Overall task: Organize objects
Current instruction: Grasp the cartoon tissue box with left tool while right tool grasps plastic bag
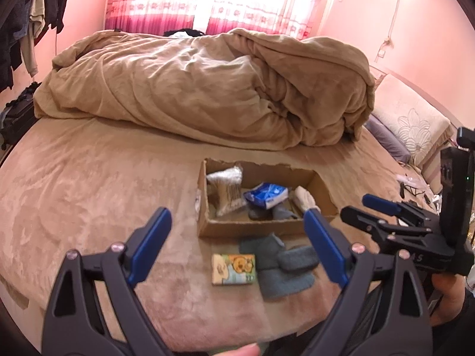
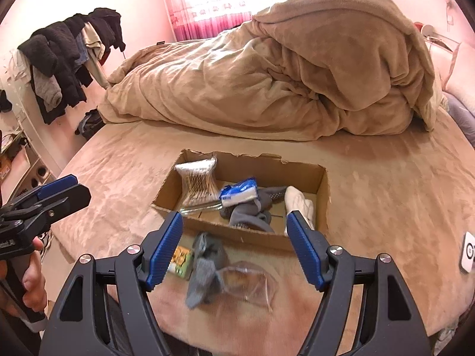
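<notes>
An open cardboard box point(image 1: 322, 188) point(image 2: 322, 188) lies on the bed. It holds a cotton swab pack point(image 1: 227, 188) point(image 2: 197, 182), a blue tissue packet point(image 1: 267, 194) point(image 2: 239, 192), grey socks point(image 2: 252, 212) and a white sock point(image 1: 302, 198) point(image 2: 298, 203). In front of the box lie a grey sock point(image 1: 279, 267) point(image 2: 206, 270), a small cartoon-print pack point(image 1: 234, 268) point(image 2: 181, 262) and a clear plastic bag point(image 2: 252, 281). My left gripper point(image 1: 237, 222) is open and empty above them. My right gripper point(image 2: 234, 228) is open and empty, just above the sock and bag.
A bunched tan duvet point(image 1: 207, 89) point(image 2: 282, 74) fills the far half of the bed. Clothes hang on a rack point(image 2: 68, 56) at the left. A pillow point(image 1: 415, 130) and cables lie at the right. A white device point(image 2: 469, 252) rests near the bed's right edge.
</notes>
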